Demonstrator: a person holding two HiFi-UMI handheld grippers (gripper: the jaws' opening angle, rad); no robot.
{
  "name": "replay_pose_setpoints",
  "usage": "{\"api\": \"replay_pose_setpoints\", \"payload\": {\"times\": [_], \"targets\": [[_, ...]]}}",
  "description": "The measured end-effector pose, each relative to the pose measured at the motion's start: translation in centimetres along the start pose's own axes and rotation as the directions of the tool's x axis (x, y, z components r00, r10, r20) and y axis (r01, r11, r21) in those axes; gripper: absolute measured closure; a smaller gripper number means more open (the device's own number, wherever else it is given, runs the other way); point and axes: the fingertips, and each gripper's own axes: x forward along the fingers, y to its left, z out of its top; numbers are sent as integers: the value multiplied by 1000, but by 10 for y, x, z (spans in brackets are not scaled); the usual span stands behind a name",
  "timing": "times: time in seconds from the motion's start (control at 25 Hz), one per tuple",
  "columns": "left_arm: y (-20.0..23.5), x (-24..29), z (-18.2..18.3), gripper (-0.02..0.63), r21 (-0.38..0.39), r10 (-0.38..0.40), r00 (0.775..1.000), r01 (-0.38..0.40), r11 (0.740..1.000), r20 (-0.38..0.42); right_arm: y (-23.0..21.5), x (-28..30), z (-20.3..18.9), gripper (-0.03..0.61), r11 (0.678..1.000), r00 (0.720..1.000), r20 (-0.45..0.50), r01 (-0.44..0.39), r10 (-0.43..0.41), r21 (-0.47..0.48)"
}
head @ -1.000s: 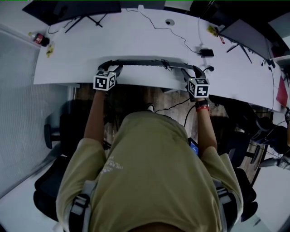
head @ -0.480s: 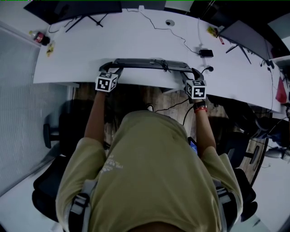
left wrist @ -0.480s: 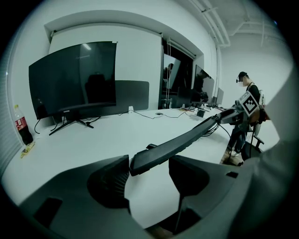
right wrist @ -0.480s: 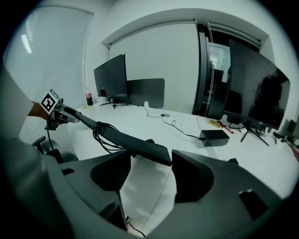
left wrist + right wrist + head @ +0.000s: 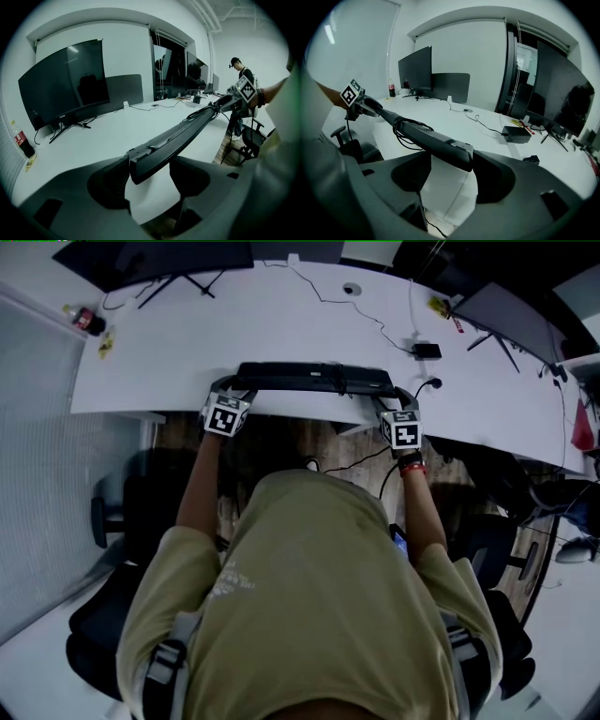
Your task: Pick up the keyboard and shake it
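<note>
A long black keyboard (image 5: 314, 378) hangs level in the air over the front edge of the white table (image 5: 169, 352), its cable (image 5: 401, 129) looped around it. My left gripper (image 5: 230, 390) is shut on its left end, and my right gripper (image 5: 398, 397) is shut on its right end. In the left gripper view the keyboard (image 5: 187, 129) runs away from the left gripper (image 5: 149, 171), its end wedged between the jaws. The right gripper view shows the keyboard (image 5: 426, 136) clamped at the right gripper (image 5: 452, 168) the same way.
Dark monitors (image 5: 150, 259) stand along the table's far edge, with a cola bottle (image 5: 82, 320) at far left and a small black box (image 5: 427, 349) with cables at right. Office chairs (image 5: 112, 521) flank me. Another person (image 5: 241, 75) stands in the distance.
The keyboard has tipped, so a broader face shows in the head view than the thin edge before. Both grippers shifted slightly inward and toward me, still holding its ends.
</note>
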Motion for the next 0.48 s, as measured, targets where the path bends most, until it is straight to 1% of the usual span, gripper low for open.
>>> {"api": "replay_pose_setpoints", "payload": {"times": [0.12, 0.28, 0.48], "targets": [[-1, 2, -6, 341, 37, 0, 1000, 0, 999, -23, 2, 2, -6, 295, 1000, 1000, -12, 4, -5, -25], [-4, 7, -14, 339, 90, 1, 998, 4, 996, -64, 7, 2, -17, 293, 997, 999, -52, -6, 2, -70], [3, 21, -15, 339, 143, 21, 994, -5, 990, -111, 6, 10, -20, 291, 995, 997, -80, -8, 0, -95]]}}
